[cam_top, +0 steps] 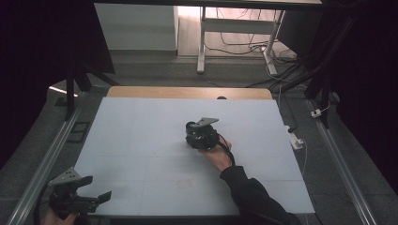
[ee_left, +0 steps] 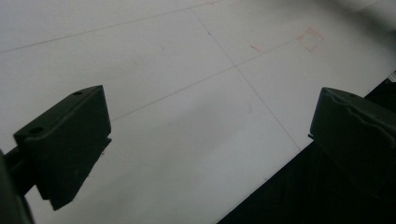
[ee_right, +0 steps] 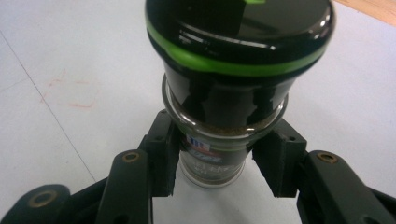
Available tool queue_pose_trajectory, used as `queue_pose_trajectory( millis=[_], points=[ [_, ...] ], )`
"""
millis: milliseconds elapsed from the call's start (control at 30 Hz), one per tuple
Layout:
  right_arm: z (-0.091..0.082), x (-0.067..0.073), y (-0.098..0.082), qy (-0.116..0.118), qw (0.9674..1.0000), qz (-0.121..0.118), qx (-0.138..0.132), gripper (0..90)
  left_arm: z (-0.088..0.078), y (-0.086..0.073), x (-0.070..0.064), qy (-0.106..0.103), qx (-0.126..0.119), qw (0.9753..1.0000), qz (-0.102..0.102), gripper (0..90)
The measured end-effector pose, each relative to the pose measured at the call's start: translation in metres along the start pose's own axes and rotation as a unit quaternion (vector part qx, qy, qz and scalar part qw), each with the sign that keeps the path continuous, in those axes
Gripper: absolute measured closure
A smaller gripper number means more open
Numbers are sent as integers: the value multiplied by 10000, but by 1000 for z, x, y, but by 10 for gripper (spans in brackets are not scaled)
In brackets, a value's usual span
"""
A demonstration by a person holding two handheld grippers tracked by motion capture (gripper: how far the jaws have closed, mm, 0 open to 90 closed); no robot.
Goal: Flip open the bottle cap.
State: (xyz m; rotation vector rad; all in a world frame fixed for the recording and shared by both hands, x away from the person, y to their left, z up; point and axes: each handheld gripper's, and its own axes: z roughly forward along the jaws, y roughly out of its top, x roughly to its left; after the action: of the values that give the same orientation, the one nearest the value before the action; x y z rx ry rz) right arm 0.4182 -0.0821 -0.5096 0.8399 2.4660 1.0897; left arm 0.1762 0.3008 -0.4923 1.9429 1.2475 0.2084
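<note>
Upright glass spice jar (ee_right: pixel 212 154), black green-ringed cap (ee_right: pixel 238 35) uppermost, long axis vertical, clamped by right gripper (ee_right: pixel 217 163). Left gripper (ee_left: pixel 205 140) spread wide above white table (ee_left: pixel 187 93).

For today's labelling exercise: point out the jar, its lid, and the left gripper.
jar (ee_right: pixel 212 158), right gripper view, glass body with label.
lid (ee_right: pixel 233 42), right gripper view, black side above green band.
left gripper (cam_top: pixel 101 187), high view, between its fingers.

The jar (ee_right: pixel 219 107) lid is cut off at the top edge. Its label is blurred, and the jaws hide its sides.
</note>
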Motion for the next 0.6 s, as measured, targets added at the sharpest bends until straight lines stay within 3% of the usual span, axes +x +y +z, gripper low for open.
queue_pose_trajectory(
  millis=[300, 600],
  points=[
    [0, 0, 0, 18, 10000, 5, -1, 527, 1, 3, -2, -58, -81, 9999, 118, 0],
    [0, -1, 0, 25, 10000, -6, 2, 528, 6, 11, -4, -233, -54, 9986, 477, 0]
  ],
)
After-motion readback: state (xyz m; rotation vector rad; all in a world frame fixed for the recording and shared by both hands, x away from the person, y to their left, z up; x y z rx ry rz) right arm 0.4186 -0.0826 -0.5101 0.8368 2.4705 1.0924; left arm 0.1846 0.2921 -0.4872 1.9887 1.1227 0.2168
